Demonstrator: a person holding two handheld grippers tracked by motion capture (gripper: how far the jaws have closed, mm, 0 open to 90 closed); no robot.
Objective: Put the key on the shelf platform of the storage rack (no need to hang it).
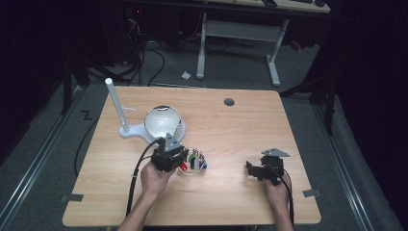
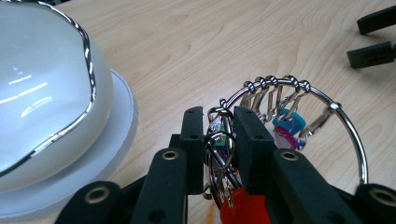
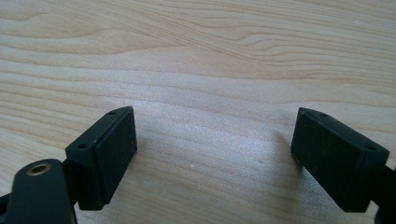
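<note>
metal clasp (image 2: pixel 219 154) pinched in left claw (image 2: pixel 219 122), clearest from its own camera.

A rectangular light wooden table (image 1: pixel 231 130) with a dark round grommet hole (image 1: pixel 229 102) near its far edge is seen. A white round-based lamp (image 1: pixel 144 129) with a glossy dome and an upright white stem is set on its left part. Just beside it, a silver metal ring of clips with coloured tags (image 1: pixel 193 161) is found.
</note>
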